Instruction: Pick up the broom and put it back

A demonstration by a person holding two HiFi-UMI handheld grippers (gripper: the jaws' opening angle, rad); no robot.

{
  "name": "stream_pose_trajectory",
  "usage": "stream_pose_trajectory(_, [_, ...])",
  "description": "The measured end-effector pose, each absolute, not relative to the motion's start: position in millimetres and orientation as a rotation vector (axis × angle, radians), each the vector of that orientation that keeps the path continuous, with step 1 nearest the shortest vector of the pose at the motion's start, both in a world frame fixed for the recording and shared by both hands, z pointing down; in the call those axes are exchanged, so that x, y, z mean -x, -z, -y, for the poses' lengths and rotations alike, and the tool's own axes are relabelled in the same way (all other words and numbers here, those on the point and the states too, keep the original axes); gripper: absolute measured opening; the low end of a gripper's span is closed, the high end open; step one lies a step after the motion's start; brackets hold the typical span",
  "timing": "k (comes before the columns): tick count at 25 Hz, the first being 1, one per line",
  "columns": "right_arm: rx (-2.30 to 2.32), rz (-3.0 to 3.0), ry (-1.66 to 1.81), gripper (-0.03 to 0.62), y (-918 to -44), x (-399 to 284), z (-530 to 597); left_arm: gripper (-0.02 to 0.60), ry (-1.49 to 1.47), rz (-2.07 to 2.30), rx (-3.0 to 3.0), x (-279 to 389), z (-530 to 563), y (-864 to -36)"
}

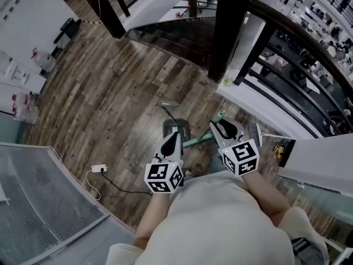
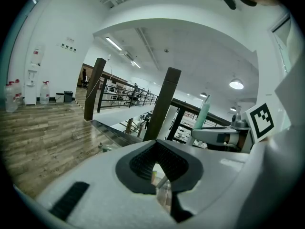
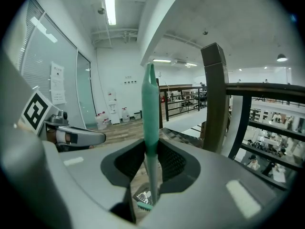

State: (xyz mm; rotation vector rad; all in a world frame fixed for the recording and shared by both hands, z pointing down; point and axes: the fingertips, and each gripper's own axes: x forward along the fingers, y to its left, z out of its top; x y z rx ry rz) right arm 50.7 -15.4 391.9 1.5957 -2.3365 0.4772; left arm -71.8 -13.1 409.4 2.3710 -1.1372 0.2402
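The broom's green handle (image 3: 150, 113) stands upright between the jaws of my right gripper (image 3: 151, 163), which is shut on it. Its grey shaft runs down to a green head (image 3: 143, 202). In the head view the handle tip (image 1: 220, 115) pokes out ahead of the right gripper (image 1: 224, 130). My left gripper (image 1: 171, 142) sits beside it, with a grey dustpan (image 1: 176, 129) just ahead of its jaws. In the left gripper view a thin grey rod (image 2: 162, 181) lies in the narrow gap of the left gripper (image 2: 159, 173), whose jaws look shut on it.
Wooden floor (image 1: 110, 98) stretches ahead and left. A dark pillar (image 1: 229, 32) and a black railing (image 1: 298, 54) stand ahead to the right. Water bottles (image 1: 22, 106) are at the left wall, a plug and cable (image 1: 99, 169) on the floor, and a mesh panel (image 1: 49, 203) lower left.
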Motion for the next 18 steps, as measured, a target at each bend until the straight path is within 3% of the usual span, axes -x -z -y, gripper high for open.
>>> stream_pose_trajectory(18, [-1.617,2.291,-0.531,0.098,-419.8,-190.6,104.7,0.0,-0.277,1.193,-2.307,-44.7,93.5,-433.3])
